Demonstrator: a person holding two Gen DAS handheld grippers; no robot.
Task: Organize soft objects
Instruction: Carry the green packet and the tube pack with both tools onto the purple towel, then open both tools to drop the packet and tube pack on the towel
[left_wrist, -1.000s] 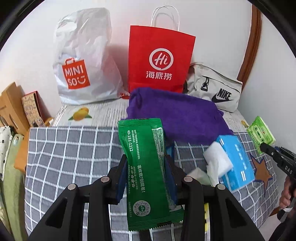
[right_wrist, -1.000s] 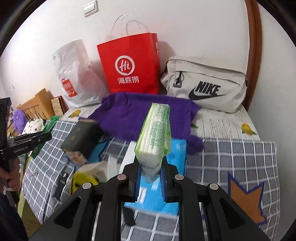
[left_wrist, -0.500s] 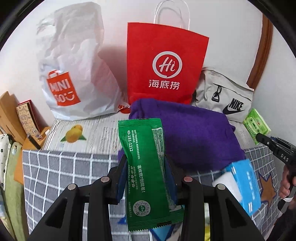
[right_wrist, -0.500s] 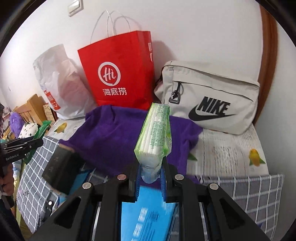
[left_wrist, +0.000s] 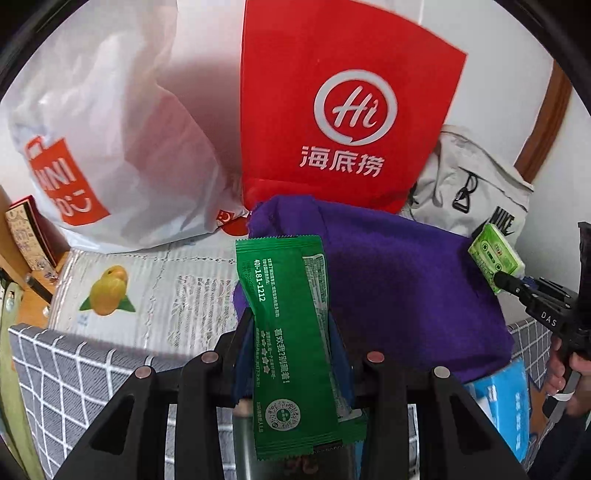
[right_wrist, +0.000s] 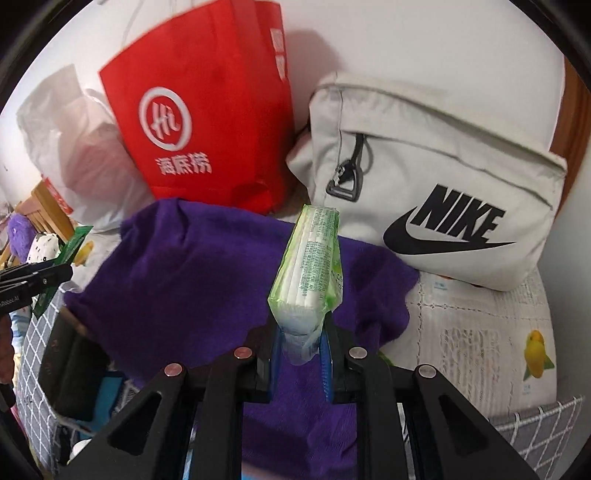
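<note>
Left wrist view: a white plastic shopping bag (left_wrist: 110, 147) slumps against the wall at the back left of the bed, a red paper bag (left_wrist: 343, 107) stands just to its right, and a pale grey sling bag (left_wrist: 476, 192) lies at the back right corner. A purple towel (left_wrist: 399, 280) is heaped in front of the red bag, over a white sheet with a fruit print (left_wrist: 147, 291); a grey checked cover (left_wrist: 85, 373) runs along the near edge and a blue tissue box (left_wrist: 509, 406) peeks from under the towel at the right. The left gripper (left_wrist: 291, 354) is clamped on a long green sachet (left_wrist: 291, 332), which stands upright between its blue pads above the sheet and the towel's left edge. At the right edge of this view the other tool's tip carries a small green tissue pack (left_wrist: 495, 254), with part of a hand (left_wrist: 569, 373) below it.

Right wrist view: the white bag (right_wrist: 74, 147), red bag (right_wrist: 207, 110) and sling bag (right_wrist: 443, 184) line the wall. The right gripper (right_wrist: 301, 354) pinches the tissue pack (right_wrist: 310, 269) by its lower end, edge-on and upright over the middle of the towel (right_wrist: 184, 288). The sachet's tip (right_wrist: 66, 254) shows at the far left.
</note>
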